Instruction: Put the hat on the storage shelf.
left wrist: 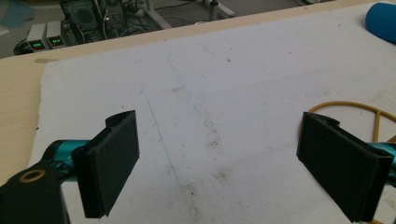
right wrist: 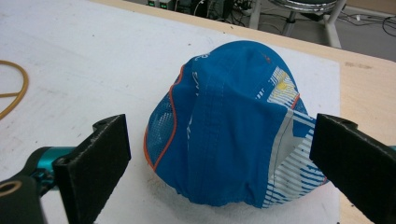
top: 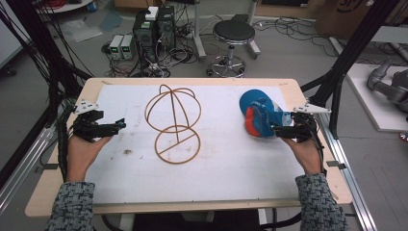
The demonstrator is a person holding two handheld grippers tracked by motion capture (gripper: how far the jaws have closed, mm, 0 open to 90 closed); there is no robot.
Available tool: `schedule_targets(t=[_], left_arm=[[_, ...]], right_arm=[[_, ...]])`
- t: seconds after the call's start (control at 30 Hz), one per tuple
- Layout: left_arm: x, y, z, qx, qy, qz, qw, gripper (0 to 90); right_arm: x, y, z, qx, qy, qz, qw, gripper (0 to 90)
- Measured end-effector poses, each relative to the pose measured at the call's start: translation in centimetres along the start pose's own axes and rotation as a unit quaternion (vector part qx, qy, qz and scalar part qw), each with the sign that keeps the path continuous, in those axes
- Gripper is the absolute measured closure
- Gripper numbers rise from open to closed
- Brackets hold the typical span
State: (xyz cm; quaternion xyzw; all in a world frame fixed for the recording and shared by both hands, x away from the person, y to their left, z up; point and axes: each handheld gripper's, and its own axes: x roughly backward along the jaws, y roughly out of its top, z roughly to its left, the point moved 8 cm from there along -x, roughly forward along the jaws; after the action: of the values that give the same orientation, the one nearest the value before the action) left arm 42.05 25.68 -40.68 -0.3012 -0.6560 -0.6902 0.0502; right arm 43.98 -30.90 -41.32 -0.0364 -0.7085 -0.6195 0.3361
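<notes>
**Cap framed by your right gripper, stand waiting at centre**

Your right gripper [top: 278, 128] sits at about 3 o'clock on the table [top: 57, 178], its jaws spread wide and released, with nothing gripped. In the right gripper view the blue cap [right wrist: 229, 126] lies crumpled on the white mat [right wrist: 84, 60] directly between and just beyond the two jaws, so the approach looks lined up for a pinch on the near edge of the fabric. In the high view the cap [top: 260, 114] rests just ahead of that gripper, near the mat's right edge, touching the mat and nothing else.

Your left gripper [top: 120, 124] waits at about 9 o'clock, also released and empty; the left gripper view shows bare, stained mat between its jaws. It points toward the wire hat stand [top: 174, 124] at the centre, near it but not touching, which probably places it to steady the stand once the cap comes over.

Count: one cap, one wire stand, one mat, two grippers. The stand is upright on its ring base, well apart from the cap, so the cap has a clear run toward 9 o'clock.
</notes>
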Motion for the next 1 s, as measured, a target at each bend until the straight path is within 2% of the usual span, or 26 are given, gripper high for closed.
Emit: schedule_targets(t=[0.17, 0.4, 0.47, 0.63, 0.7, 0.77, 0.83, 1.0], left_arm=[[0.1, -0.1, -0.1, 0.001, -0.007, 0.001, 1.0, 13.5], [0.1, 0.0, -0.1, 0.001, -0.005, -0.001, 1.0, 13.5], [0.1, 0.0, -0.1, 0.002, -0.004, -0.001, 1.0, 13.7], [0.3, 0.0, 0.0, 0.005, -0.005, -0.002, 1.0, 13.9], [0.5, 0.0, 0.1, 0.007, -0.003, -0.003, 1.0, 14.0], [0.5, -0.1, 0.2, 0.007, -0.004, -0.004, 1.0, 14.0], [0.6, -0.1, 0.2, 0.008, -0.002, -0.003, 1.0, 14.0], [0.7, 0.0, 0.1, 0.008, -0.003, -0.005, 1.0, 14.3]], right_arm=[[-0.1, 0.1, -0.1, -0.001, 0.002, -0.005, 1.0, 4.8], [-0.2, 0.2, -0.3, -0.003, -0.004, -0.011, 0.9999, 4.8], [-0.7, 0.4, -0.8, -0.015, -0.008, -0.015, 0.9997, 4.9], [-1.7, 0.4, -1.3, -0.016, -0.016, -0.014, 0.9997, 5.2], [-2.1, 0.5, -1.5, -0.016, -0.02, -0.024, 0.9994, 6.3], [-2.4, 0.6, -1.6, -0.021, -0.018, -0.03, 0.9991, 8.0], [-2.7, 0.7, -1.6, -0.019, -0.017, -0.034, 0.9991, 14.6], [-4.1, 0.7, -1.7, -0.034, -0.008, -0.044, 0.9984, 15.3]])
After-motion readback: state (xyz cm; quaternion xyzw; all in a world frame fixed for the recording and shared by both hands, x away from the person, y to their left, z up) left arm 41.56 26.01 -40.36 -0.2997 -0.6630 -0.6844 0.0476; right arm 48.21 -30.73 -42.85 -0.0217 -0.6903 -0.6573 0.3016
